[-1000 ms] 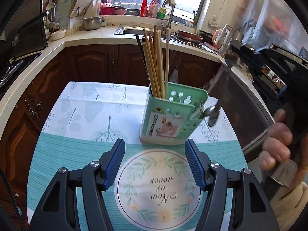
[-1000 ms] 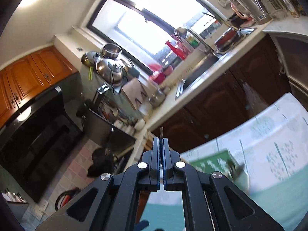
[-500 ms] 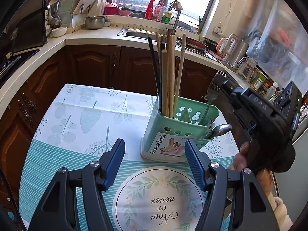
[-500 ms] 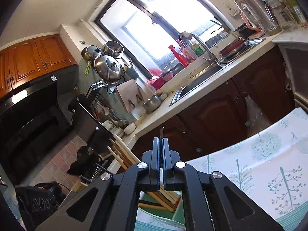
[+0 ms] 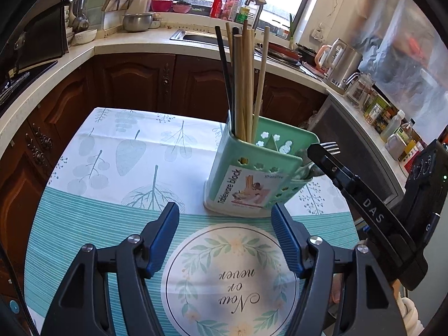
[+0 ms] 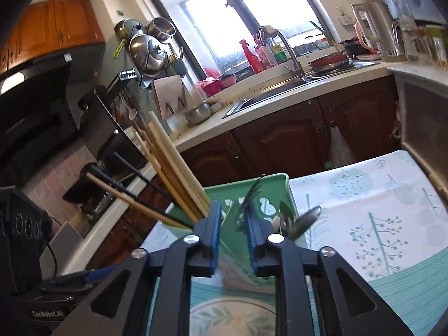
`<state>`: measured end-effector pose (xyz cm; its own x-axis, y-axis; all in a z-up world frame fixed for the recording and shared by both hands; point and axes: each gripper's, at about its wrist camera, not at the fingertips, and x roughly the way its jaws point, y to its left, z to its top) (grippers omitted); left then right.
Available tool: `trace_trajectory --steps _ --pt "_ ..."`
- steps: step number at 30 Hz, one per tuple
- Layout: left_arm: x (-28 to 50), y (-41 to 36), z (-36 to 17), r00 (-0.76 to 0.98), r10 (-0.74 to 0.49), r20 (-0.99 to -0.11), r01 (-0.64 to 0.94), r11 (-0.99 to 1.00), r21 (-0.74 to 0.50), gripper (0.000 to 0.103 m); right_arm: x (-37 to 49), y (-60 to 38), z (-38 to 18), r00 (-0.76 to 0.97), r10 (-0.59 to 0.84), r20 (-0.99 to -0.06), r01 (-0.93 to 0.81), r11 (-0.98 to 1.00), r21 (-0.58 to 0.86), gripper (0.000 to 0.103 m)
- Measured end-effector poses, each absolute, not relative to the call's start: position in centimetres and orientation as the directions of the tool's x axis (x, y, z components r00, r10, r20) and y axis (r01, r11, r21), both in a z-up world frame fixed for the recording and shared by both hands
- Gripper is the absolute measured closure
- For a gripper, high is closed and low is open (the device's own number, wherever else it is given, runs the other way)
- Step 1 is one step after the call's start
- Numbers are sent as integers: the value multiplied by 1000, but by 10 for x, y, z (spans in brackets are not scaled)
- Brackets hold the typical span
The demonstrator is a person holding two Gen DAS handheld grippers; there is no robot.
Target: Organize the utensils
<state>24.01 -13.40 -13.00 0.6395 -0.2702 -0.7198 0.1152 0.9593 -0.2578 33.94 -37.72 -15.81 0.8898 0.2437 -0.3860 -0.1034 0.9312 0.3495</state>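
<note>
A round table under a white-and-teal leaf-print tablecloth (image 5: 117, 151) is filling the lower half of both views, with dark wooden kitchen cabinets (image 5: 134, 81) curving behind it. Near the table's middle a mint-green plastic tableware block with flower-shaped cut-outs (image 5: 252, 179) is standing upright. The left wrist view is showing its printed front label and the long wooden and black chopsticks (image 5: 243, 84) rising straight out of its tall rear compartment; the right wrist view is looking from the side, so the chopsticks (image 6: 170, 173) are leaning across the frame there, and only that view is taking in the steel pots and lids (image 6: 148, 47) hanging on the wall.

The left gripper (image 5: 225, 239) is hovering above the tablecloth just short of the block, its blue pads spreading wider with nothing between them. The right gripper (image 6: 233, 233) is sitting over the block's low front compartment, its pads parting; a dark blurred metal fork (image 6: 249, 204) is standing in the gap by the right-hand pad, and whether that pad is touching it cannot be told. In the left view the fork's tines (image 5: 330, 147) are poking up past the black finger, and a metal spoon bowl (image 6: 306, 221) is showing beside it in the right view
</note>
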Motion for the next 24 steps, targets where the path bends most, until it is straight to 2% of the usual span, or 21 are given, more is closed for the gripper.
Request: trace_trajectory --steps 7,12,19,24 --pt "216 -143 -126 633 -249 -733 124 967 -222 17 301 -364 -160 842 196 -503 -68 963 262 77" --pt "194 -147 -118 638 -209 -741 115 978 -177 10 255 -361 -151 830 191 -525 -63 965 253 76" --pt "148 -142 -94 676 -132 -725 86 991 -100 1 184 -346 -117 830 101 -548 18 978 206 51" --pt "109 -135 -78 684 -97 -722 83 995 -55 1 122 -332 -97 823 42 -567 66 983 170 42"
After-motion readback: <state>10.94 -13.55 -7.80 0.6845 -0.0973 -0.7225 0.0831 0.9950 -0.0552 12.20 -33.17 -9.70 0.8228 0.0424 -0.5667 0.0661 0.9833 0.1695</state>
